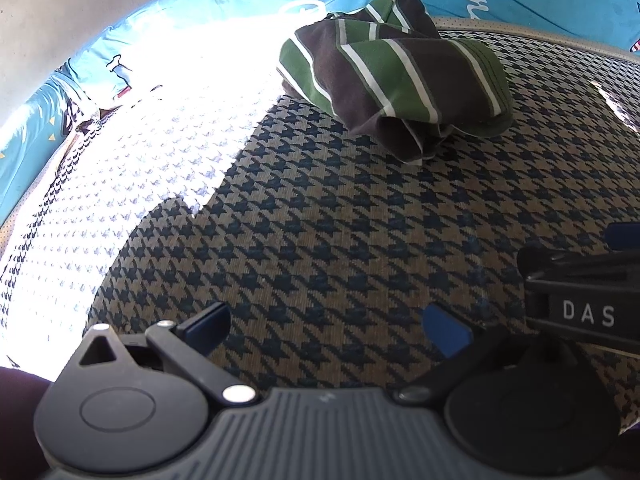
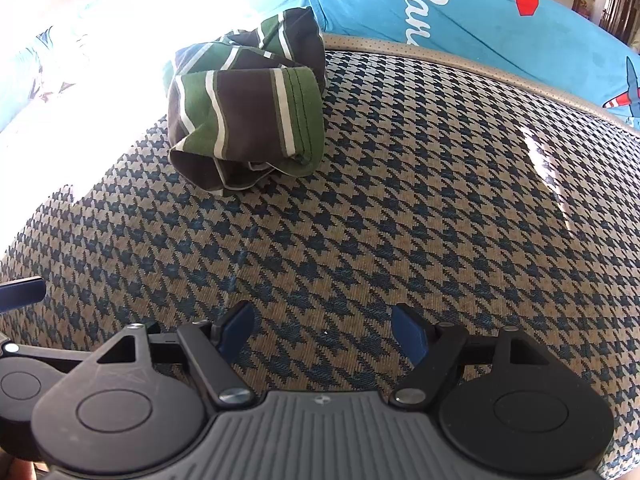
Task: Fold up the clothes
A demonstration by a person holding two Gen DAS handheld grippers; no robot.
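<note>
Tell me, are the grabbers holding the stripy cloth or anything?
No, nothing is held. The left gripper and the right gripper are both open over the checked cover. The striped garment lies bunched farther ahead, untouched.

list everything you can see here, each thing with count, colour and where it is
striped garment: one, green and dark brown with white stripes, bunched in a loose heap toward the far side of the patterned surface, ahead of both grippers
houndstooth surface: one, tan with dark blue pattern, fills the foreground under both grippers; its left part is washed out by bright sunlight
blue printed fabric: one, turquoise with white lettering and red and yellow motifs, along the far edge behind the garment
beige dotted edging: one strip, between the houndstooth surface and the blue fabric
left gripper: one, black with blue pads, open, empty
right gripper: one, black with blue pads, open, empty, to the right of the left one
</note>
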